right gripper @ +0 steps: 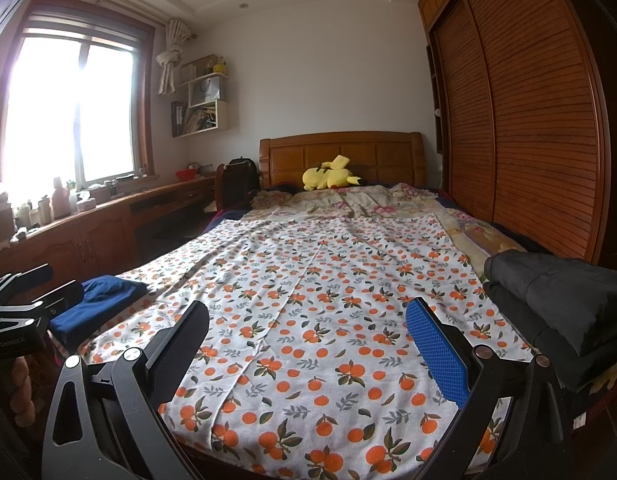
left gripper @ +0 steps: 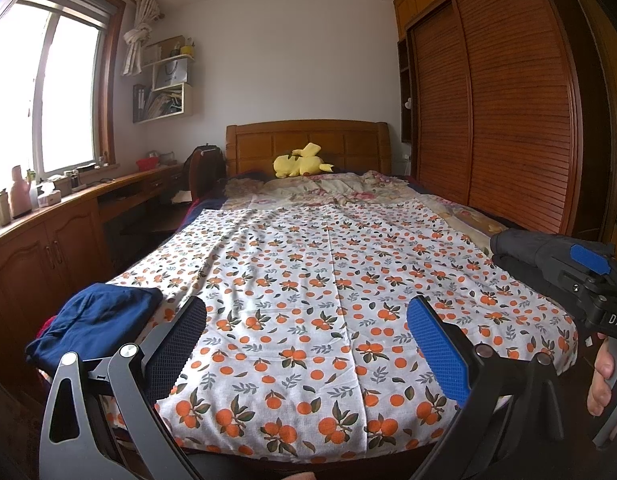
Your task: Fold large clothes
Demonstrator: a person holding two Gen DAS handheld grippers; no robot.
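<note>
Both tongs (left gripper: 306,344) (right gripper: 308,340) gaping, empty, navy garment (left gripper: 96,320) folded left, dark clothes (right gripper: 560,312) right

One orange-print sheet (right gripper: 308,300), one navy garment (right gripper: 96,304), one dark clothes pile (right gripper: 560,300), one yellow plush (right gripper: 332,178)

Navy garment (left gripper: 96,320) folded (left corner); dark garment (right gripper: 556,304) piled right.

Daylight floods in from window (right gripper: 74,112) at left, blown out to white glare in both views. We see bed (left gripper: 328,300) evenly lit, soft shadows near left edge. Wardrobe (left gripper: 496,112) bows under fisheye distortion; frame corners vignette dark. Focus sharp throughout.
</note>
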